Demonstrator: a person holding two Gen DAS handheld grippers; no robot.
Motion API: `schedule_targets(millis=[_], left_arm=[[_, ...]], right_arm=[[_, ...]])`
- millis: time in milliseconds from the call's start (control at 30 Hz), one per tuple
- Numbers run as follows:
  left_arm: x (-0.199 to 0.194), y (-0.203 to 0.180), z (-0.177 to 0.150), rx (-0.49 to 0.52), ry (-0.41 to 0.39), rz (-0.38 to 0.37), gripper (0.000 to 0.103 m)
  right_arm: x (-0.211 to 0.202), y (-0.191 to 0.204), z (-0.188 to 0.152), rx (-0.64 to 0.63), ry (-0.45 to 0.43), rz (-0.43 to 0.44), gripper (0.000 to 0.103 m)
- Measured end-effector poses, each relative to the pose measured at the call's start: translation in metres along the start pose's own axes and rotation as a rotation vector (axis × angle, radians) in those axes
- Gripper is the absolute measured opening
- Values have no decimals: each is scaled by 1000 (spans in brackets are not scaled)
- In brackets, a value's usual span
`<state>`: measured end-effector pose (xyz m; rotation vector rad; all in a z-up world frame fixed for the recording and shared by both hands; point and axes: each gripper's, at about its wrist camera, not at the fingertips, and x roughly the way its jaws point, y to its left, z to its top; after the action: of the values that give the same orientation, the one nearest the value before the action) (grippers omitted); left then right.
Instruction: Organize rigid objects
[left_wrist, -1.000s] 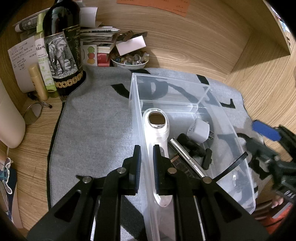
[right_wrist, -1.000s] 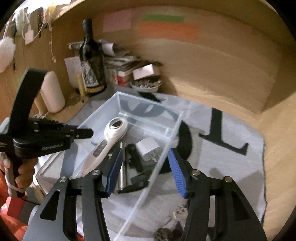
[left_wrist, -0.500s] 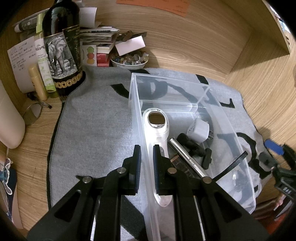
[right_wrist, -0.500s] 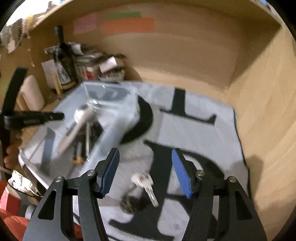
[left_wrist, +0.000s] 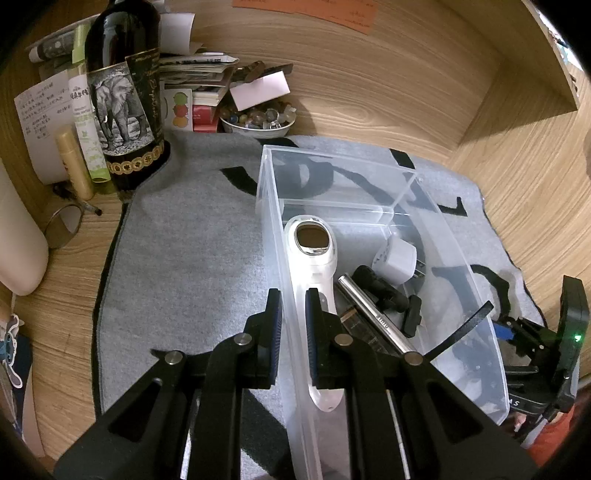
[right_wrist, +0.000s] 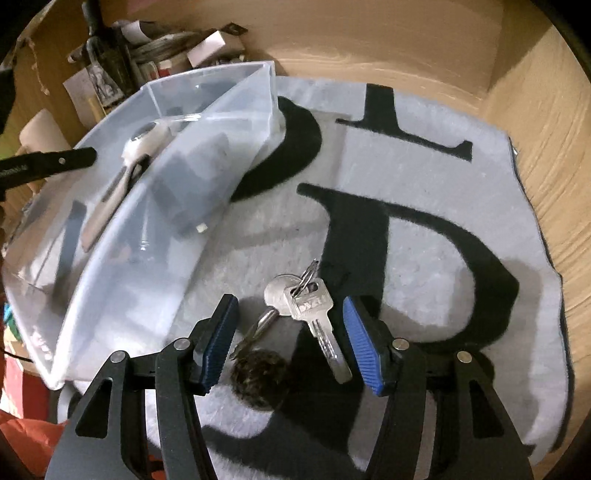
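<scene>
Keys (right_wrist: 306, 306) on a ring lie on the grey mat (right_wrist: 424, 155) in the lower middle of the right wrist view, between the wide-spread blue pads of the right hand-held gripper (right_wrist: 290, 341), just right of the clear bin (right_wrist: 155, 236). They look light, stiff and flat, likely to slide on metal; pinching across the two heads near the ring seems safest. The left hand-held gripper (left_wrist: 293, 334) is closed narrow on the bin's near wall, steadying it.

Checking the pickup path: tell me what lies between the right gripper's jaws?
The keys on the grey mat, with their dark pompom; the right wrist view shows it.
</scene>
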<state>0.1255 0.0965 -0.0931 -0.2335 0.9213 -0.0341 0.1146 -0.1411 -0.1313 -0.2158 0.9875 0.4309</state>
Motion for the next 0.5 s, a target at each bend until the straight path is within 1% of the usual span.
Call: schedule_targets(millis=[33,100,133,267,500], left_arm=[[0,0,0,-1,0,0,11],[0,0,0,-1,0,2,11],[0,-1,0,0,0,4,11],[1,-1,1,1,1,1,11],[2,-3,1,9,3,1,11]], right_arm=[[0,0,0,-8,-5,-6,52],[-1,1,-1,-19,-11,-16,40],[-1,1,-1,-24,-14,-13,38],[-1,0,-1,-26,-23,-6,25],[-5,-4,5,-10,-52,-25,25]])
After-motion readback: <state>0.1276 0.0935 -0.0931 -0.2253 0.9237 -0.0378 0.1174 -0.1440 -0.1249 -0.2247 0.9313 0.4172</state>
